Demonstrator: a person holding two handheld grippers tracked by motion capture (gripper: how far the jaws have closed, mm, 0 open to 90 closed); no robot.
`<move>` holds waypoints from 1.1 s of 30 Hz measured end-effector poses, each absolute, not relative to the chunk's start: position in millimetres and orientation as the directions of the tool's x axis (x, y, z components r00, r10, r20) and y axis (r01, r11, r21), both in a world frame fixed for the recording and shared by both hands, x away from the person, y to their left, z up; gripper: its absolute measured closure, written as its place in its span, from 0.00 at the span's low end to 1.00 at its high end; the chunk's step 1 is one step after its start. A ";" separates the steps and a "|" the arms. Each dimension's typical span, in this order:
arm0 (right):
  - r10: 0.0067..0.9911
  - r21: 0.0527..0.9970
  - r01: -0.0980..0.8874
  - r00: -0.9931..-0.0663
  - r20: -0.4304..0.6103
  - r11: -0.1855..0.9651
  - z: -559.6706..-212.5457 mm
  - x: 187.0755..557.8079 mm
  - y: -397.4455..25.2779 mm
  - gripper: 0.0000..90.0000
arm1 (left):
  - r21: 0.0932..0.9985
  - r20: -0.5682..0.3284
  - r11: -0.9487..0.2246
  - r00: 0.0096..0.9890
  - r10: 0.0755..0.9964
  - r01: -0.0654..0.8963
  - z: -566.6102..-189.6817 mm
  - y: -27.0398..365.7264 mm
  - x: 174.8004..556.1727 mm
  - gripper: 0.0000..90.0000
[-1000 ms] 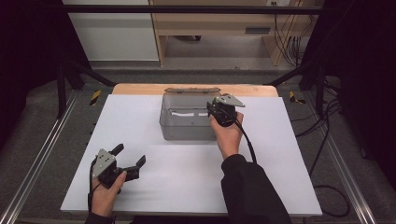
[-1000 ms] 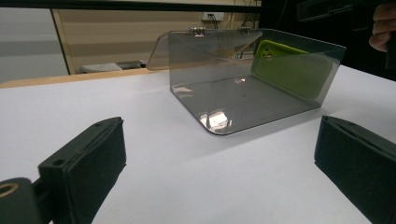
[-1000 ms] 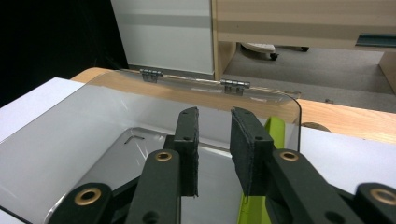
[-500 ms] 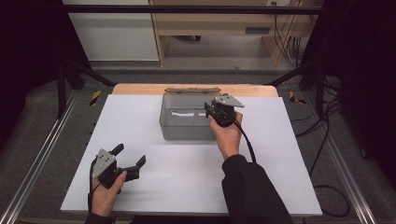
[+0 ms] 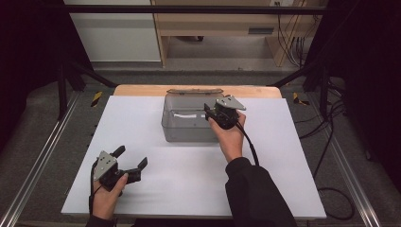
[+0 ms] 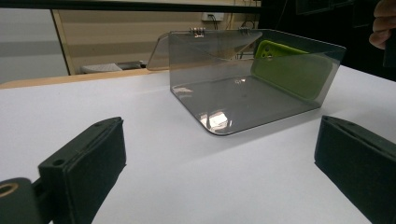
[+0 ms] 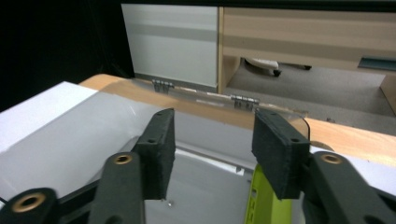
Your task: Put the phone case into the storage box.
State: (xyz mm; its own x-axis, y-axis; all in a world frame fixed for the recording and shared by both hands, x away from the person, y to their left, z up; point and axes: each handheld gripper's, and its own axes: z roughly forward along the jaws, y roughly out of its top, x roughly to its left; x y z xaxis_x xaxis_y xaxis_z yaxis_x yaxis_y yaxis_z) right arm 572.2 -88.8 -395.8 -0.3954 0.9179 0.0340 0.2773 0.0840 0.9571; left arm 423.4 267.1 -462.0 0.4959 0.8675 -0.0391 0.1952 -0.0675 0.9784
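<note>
A: In the high view, where is the clear box (image 5: 187, 124)?
B: It sits on the white table (image 5: 142, 118) near the middle of the far edge, its lid (image 5: 195, 91) swung back over the wooden strip there. The right gripper (image 5: 211, 112) hangs over the box's right end. The left gripper (image 5: 128, 163) sits near the table's near left corner, well apart from the box, its jaws spread wide with nothing between them.

A: And the left gripper view?
B: The two black jaws stand far apart at the bottom corners, bare table between them. Beyond them the clear box (image 6: 247, 79) shows a green phone case (image 6: 289, 70) leaning against its right wall. The other hand (image 6: 384, 23) shows at the top right corner.

A: The right gripper view?
B: The jaws are apart, holding nothing, above the open box (image 7: 93, 126). The green phone case (image 7: 266, 200) lies just below the right jaw, and the hinges (image 7: 243, 100) of the lid show at the far edge.
</note>
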 end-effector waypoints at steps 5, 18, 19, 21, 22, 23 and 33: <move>0.914 0.965 0.243 -0.406 0.013 0.094 -392.5 570.1 -87.1 0.46 | 0.978 -0.038 -0.069 0.497 0.867 0.195 -461.9 266.8 423.3 0.02; 0.897 0.966 0.221 -0.442 -0.020 0.131 -381.3 566.4 -77.6 0.34 | 0.979 -0.039 -0.067 0.494 0.868 0.194 -461.6 268.1 423.4 0.02; 0.895 0.967 0.218 -0.446 -0.025 0.135 -380.9 566.1 -76.6 0.33 | 0.979 -0.039 -0.066 0.494 0.869 0.194 -461.6 268.2 423.4 0.02; 0.894 0.967 0.216 -0.448 -0.026 0.136 -380.2 565.3 -75.3 0.31 | 0.979 -0.040 -0.065 0.493 0.869 0.194 -461.6 268.5 423.5 0.02; 0.893 0.968 0.215 -0.449 -0.023 0.133 -379.9 565.0 -75.0 0.30 | 0.979 -0.040 -0.065 0.493 0.869 0.194 -461.5 268.7 423.5 0.02; 0.893 0.968 0.215 -0.449 -0.021 0.131 -379.7 564.8 -74.9 0.29 | 0.979 -0.041 -0.064 0.492 0.870 0.194 -461.5 268.9 423.5 0.02; 0.897 0.967 0.218 -0.442 -0.023 0.132 -378.1 565.0 -77.7 0.22 | 0.979 -0.042 -0.061 0.489 0.871 0.194 -461.3 270.5 423.9 0.02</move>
State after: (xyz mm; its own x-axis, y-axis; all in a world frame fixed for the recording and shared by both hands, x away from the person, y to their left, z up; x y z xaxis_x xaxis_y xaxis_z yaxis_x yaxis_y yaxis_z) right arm 565.0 -77.7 -378.1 -0.4420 0.8967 -0.0231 0.2176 0.1322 0.9671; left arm 423.9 270.5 -461.3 0.4892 0.8711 -0.0422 0.1939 -0.0614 0.9791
